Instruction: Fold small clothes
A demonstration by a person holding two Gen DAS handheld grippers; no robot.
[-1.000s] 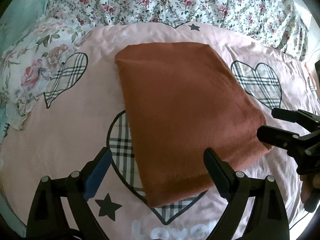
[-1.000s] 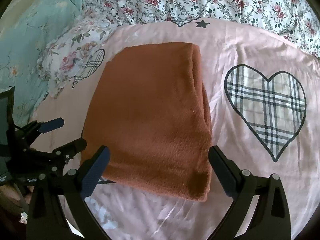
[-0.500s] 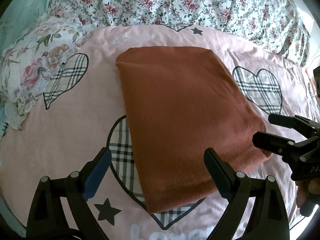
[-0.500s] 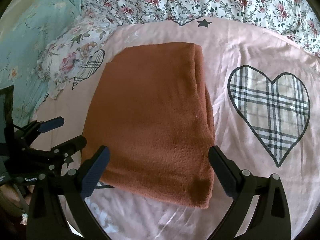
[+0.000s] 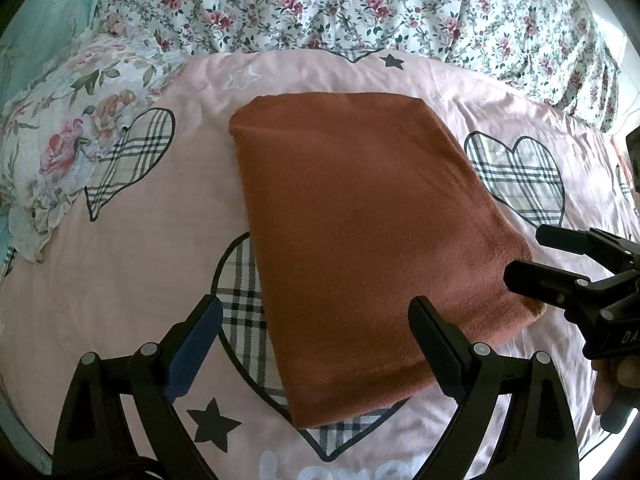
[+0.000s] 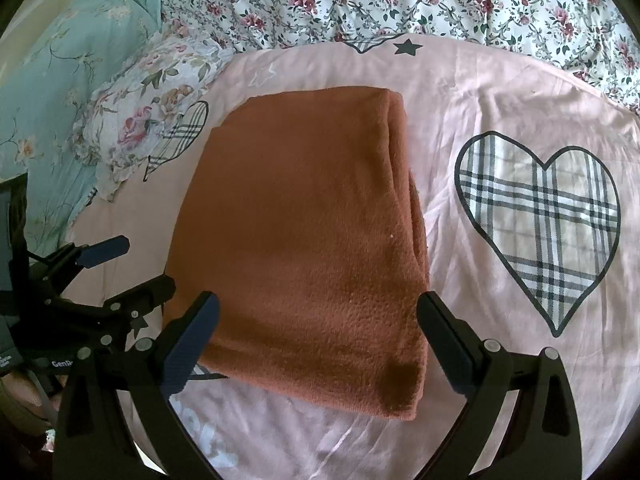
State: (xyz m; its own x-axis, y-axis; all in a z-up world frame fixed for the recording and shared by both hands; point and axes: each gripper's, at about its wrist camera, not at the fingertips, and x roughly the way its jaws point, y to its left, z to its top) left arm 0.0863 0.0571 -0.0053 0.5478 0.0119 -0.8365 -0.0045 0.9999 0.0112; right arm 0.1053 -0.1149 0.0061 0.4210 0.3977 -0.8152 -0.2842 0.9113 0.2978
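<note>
left wrist — fuzzy rust cloth, rectangular

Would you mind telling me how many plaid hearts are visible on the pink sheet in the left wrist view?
3, plus a sliver. One left of the folded rust-brown cloth at, one right at, one partly under its near edge; a tip shows at the top. More may be hidden.

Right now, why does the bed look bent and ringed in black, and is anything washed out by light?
Left wrist view: a fisheye lens curves the pink sheet and leaves dark corners; daylight blows out the right edge. Right wrist view: same bulge; soft sheen on the sheet's wrinkles in front of the cloth, whose weave stays sharp. Both grippers hang open.
</note>
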